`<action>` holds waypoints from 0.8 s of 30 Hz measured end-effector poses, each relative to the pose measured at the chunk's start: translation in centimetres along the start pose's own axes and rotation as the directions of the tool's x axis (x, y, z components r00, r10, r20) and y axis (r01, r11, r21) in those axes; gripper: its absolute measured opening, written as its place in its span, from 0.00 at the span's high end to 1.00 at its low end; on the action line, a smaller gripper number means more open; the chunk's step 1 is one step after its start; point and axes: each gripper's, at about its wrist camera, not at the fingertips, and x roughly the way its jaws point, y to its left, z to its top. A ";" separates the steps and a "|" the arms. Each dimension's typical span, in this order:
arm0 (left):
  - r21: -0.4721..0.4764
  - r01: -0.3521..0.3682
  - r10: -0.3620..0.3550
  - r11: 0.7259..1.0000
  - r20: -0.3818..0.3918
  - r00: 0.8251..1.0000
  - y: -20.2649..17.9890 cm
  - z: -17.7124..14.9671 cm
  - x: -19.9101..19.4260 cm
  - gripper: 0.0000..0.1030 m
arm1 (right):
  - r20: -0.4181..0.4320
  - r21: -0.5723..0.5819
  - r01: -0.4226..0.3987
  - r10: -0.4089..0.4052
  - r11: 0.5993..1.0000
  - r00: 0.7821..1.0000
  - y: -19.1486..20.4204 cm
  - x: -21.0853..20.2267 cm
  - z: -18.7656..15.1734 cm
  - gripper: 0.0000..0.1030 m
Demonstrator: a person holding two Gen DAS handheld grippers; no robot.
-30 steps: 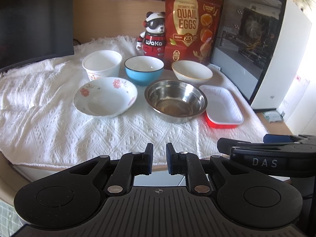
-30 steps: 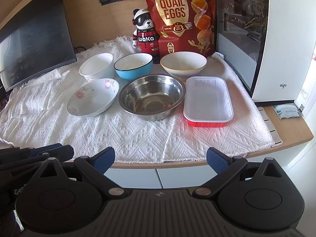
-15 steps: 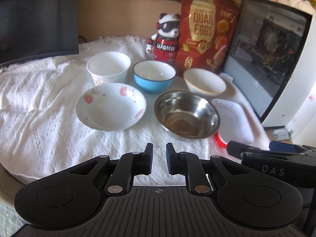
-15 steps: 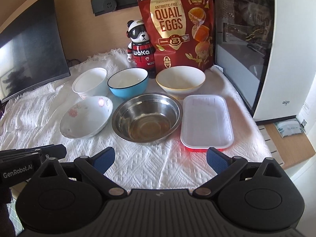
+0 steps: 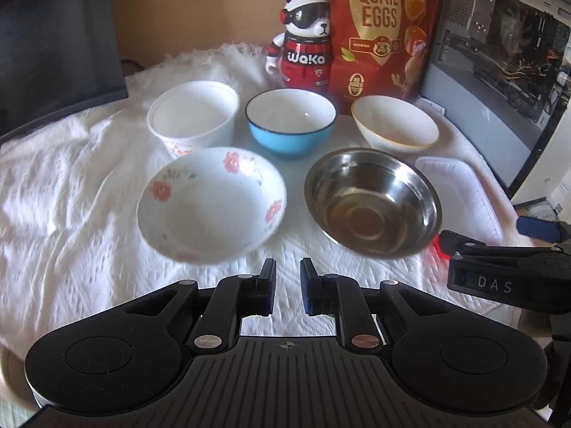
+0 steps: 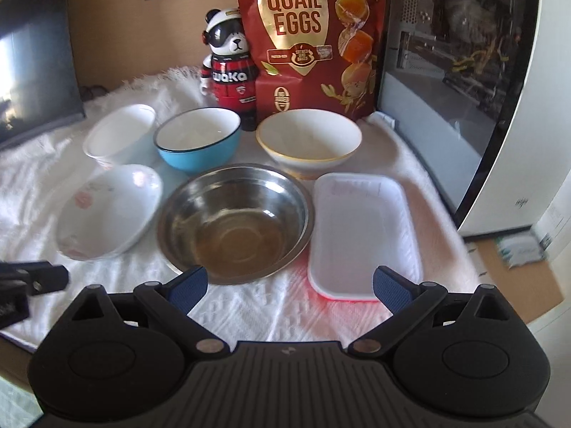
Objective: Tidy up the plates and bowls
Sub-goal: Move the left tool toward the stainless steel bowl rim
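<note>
Stainless steel and glazed ceramic make up most of what I have to sort. I judge the steel bowl (image 6: 233,221), centre of the right wrist view, light and stiff but slick, so I would pinch its thin rim. The floral bowl (image 5: 211,204), left of centre in the left wrist view, looks fragile and glossy; its flared lip is the place to grip. The red-sided tray (image 6: 362,233), just right of the steel bowl, seems a light plastic thing that may flex, best taken by a short edge. Behind, in a row, stand a white paper cup (image 5: 194,116), a blue bowl (image 5: 291,125) with white inside, and a cream bowl (image 6: 309,139) with a gold rim. All rest on a white knitted cloth (image 5: 71,214).

My left gripper (image 5: 287,287) hovers low in its frame with the jaws nearly together and empty. My right gripper (image 6: 289,285) is spread wide, holding nothing. A quail egg bag (image 6: 308,35) and panda figure (image 6: 228,60) stand at the top.
</note>
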 end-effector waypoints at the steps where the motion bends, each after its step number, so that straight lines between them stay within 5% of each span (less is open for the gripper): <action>1: 0.004 0.005 -0.005 1.000 0.000 1.000 0.2 0.4 0.3 0.83 | 0.009 -0.012 0.016 -0.016 1.000 1.000 0.2 0.2 0.1 0.03; 10: 0.056 0.045 -0.045 0.997 0.007 0.999 1.1 3.0 2.5 0.83 | 0.051 -0.071 0.106 -0.102 0.992 0.993 2.6 2.0 2.4 0.03; 17: 0.035 0.033 -0.033 0.999 -0.006 0.999 -0.2 4.2 3.5 0.83 | -0.036 0.006 -0.027 0.027 1.000 0.999 1.0 3.5 3.5 0.04; 24: -0.021 -0.021 0.021 1.000 -0.026 0.999 -2.3 5.2 4.4 0.83 | -0.108 0.022 -0.161 0.163 0.987 0.981 -1.0 5.6 5.5 0.04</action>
